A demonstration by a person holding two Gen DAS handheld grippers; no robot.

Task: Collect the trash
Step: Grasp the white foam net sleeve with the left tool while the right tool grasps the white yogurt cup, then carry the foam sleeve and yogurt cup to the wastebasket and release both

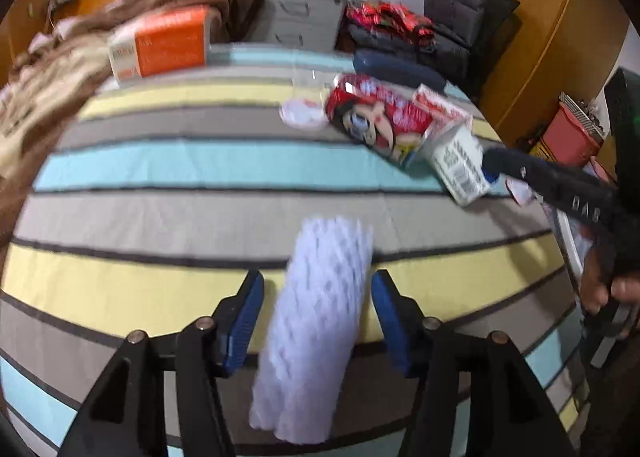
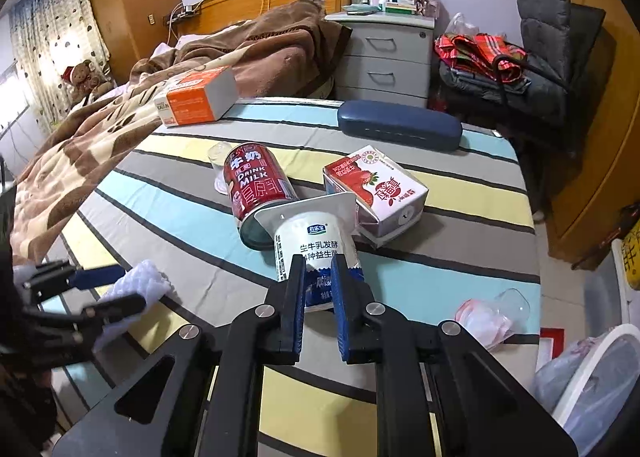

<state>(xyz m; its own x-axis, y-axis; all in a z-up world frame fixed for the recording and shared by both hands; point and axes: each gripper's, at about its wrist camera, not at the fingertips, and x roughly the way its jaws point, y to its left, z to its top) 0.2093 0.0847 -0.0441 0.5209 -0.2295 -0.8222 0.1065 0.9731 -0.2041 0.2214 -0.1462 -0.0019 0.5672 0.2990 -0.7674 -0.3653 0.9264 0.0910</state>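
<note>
Yogurt cup [image 2: 316, 253] pinched low between your right tool [image 2: 318, 277] pads; may slip. Left tool [image 1: 318, 297] half-open around foam sleeve [image 1: 316, 321], ungripped.

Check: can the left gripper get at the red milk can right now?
Probably not. The left gripper straddles the white foam sleeve; the red milk can lies further across the bed, with the yogurt cup, clamped by the right gripper, against its open end.
</note>
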